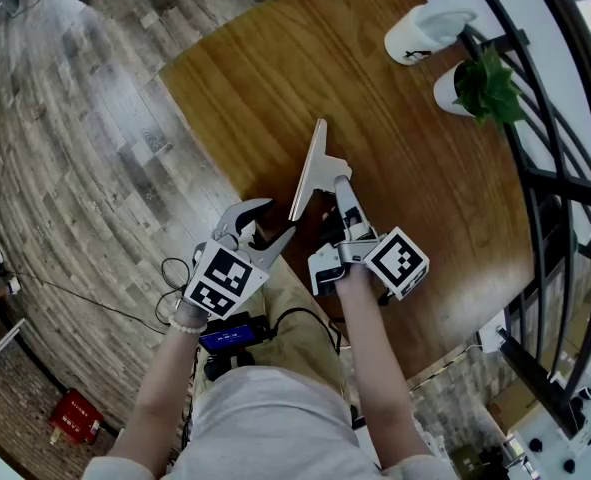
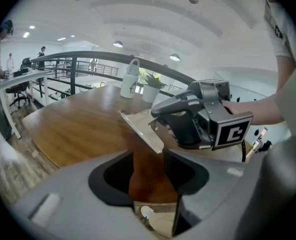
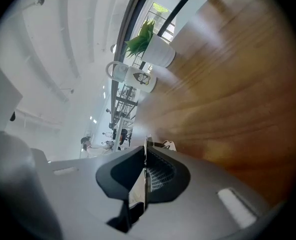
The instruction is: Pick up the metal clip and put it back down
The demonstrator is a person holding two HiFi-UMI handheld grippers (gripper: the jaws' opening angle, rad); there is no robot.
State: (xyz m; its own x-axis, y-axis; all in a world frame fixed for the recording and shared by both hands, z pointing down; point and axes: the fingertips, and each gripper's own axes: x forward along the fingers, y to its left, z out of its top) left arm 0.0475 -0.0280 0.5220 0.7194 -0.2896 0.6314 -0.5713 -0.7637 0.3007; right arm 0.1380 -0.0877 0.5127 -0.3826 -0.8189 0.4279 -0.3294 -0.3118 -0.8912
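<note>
Firmly closed, the right hand-held gripper (image 1: 340, 183) (image 3: 143, 164) has its jaws nearly together on the flat, pale, shiny metal clip (image 1: 313, 163) (image 2: 140, 126) (image 3: 144, 151), which shows edge-on as a thin line between the ribbed pads in the right gripper view. The metal clip stands tilted on its edge over the near side of the brown, rounded wooden worktop (image 1: 275, 68) (image 2: 82, 124) (image 3: 238, 84) (whether its lower corner touches the wood I cannot tell). Just beside it, the left hand-held gripper (image 1: 267, 226) (image 2: 148, 171) has its jaws standing apart with only bare worktop between them, its tips pointing at the lower end of the clip. Farther out, at the far edge of the worktop, a white handled mug (image 1: 420, 33) (image 2: 130, 84) (image 3: 135, 79) sits next to a leafy green plant in a white pot (image 1: 480, 88) (image 2: 152, 86) (image 3: 153, 46), both close to a black metal railing (image 1: 555, 118). Grey-brown plank floor (image 1: 65, 118) lies to the left of the worktop
</note>
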